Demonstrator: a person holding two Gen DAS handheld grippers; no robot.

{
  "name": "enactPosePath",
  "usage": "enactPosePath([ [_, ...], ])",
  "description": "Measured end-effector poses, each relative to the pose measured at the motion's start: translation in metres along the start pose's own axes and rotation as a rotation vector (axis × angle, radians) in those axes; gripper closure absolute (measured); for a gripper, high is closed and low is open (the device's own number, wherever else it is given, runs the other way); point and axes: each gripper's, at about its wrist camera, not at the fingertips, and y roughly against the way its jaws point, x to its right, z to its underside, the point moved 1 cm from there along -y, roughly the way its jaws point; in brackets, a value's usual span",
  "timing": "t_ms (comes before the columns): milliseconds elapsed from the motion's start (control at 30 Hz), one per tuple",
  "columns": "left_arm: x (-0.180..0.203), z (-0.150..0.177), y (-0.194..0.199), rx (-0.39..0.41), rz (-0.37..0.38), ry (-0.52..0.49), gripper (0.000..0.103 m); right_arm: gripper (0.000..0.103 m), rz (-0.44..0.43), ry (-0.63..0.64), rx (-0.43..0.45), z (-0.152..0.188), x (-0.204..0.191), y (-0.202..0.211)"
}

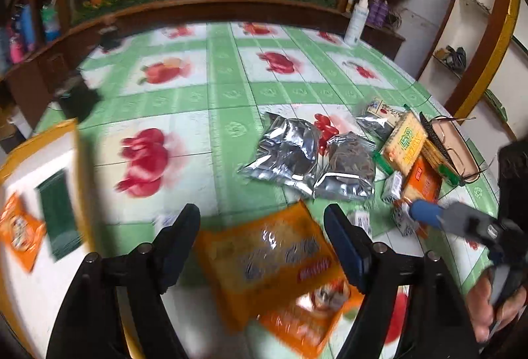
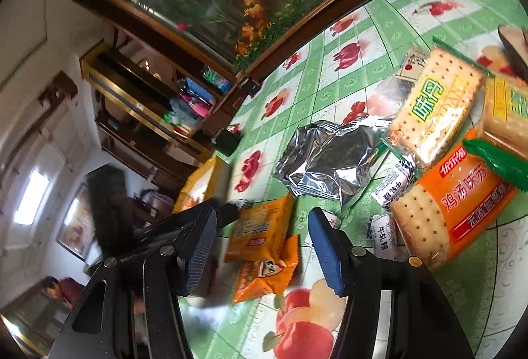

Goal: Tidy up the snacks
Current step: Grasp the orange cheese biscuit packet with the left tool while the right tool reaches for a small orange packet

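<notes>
Two orange snack packets (image 1: pixel 264 263) lie overlapping on the green fruit-print tablecloth (image 1: pixel 224 78). My left gripper (image 1: pixel 262 245) hangs just above them, jaws open wide on either side of the upper packet and not pressing it. The right wrist view shows the same orange packets (image 2: pixel 262 237) lying beyond my right gripper (image 2: pixel 264 250), which is open and empty. From the left wrist view the right gripper (image 1: pixel 425 215) comes in from the right, over small white candy packets (image 1: pixel 392 190). At the left, a white box with an orange rim (image 1: pixel 39 138) holds one orange packet (image 1: pixel 18 235).
Silver foil bags (image 1: pixel 287 154), cracker packs (image 1: pixel 404 141) and an orange cracker pack (image 1: pixel 424 184) crowd the table's right side, with glasses on a case (image 1: pixel 452 144) behind. A white bottle (image 1: pixel 356 19) stands at the far edge. A wooden cabinet lines the back.
</notes>
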Motion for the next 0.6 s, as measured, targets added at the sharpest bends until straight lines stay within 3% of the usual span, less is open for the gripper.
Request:
enactPosePath([
  [167, 0.002, 0.004, -0.028, -0.126, 0.049, 0.014, 0.027, 0.040, -0.003, -0.020, 0.011, -0.001, 0.006, 0.005],
  [400, 0.034, 0.050, 0.001, -0.190, 0.195, -0.061, 0.025, 0.040, -0.016, -0.031, 0.010, -0.001, 0.009, 0.007],
  [500, 0.045, 0.062, 0.008, -0.168, 0.125, -0.104, 0.017, 0.035, -0.019, -0.026, 0.017, -0.001, 0.008, 0.008],
  [600, 0.051, 0.063, 0.003, -0.163, 0.059, -0.125, 0.017, 0.034, -0.011, -0.018, 0.026, -0.001, 0.007, 0.009],
])
